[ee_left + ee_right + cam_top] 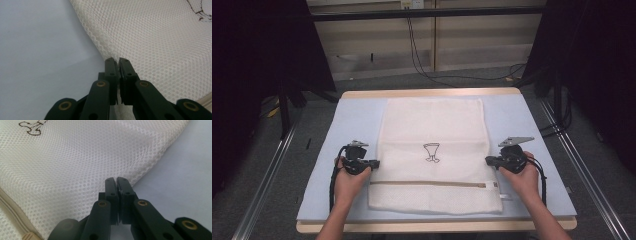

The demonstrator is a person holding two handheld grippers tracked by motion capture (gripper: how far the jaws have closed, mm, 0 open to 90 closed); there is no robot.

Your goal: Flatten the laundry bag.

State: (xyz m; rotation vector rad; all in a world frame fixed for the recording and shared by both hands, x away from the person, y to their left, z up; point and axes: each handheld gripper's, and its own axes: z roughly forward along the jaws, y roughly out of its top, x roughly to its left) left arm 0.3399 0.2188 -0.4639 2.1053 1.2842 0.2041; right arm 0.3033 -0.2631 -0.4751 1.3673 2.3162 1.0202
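A white mesh laundry bag [432, 125] lies flat on the pale blue mat [352, 115]. It has a dark line motif [431, 151] at its middle and a beige zipper [427, 183] across its near end. My left gripper [376, 163] rests at the bag's left edge, my right gripper [488, 160] at its right edge, and both point inward. In the left gripper view the jaws [117, 60] stand together, tips at the mesh border [162, 45]. The right gripper [116, 179] looks the same against the mesh [62, 165]. Whether fabric is pinched I cannot tell.
The mat covers a wooden table [432, 92] with bare strips of mat on both sides of the bag. Black cables [422, 55] run over the grey floor behind. Dark curtains and stand legs [284, 110] flank the table.
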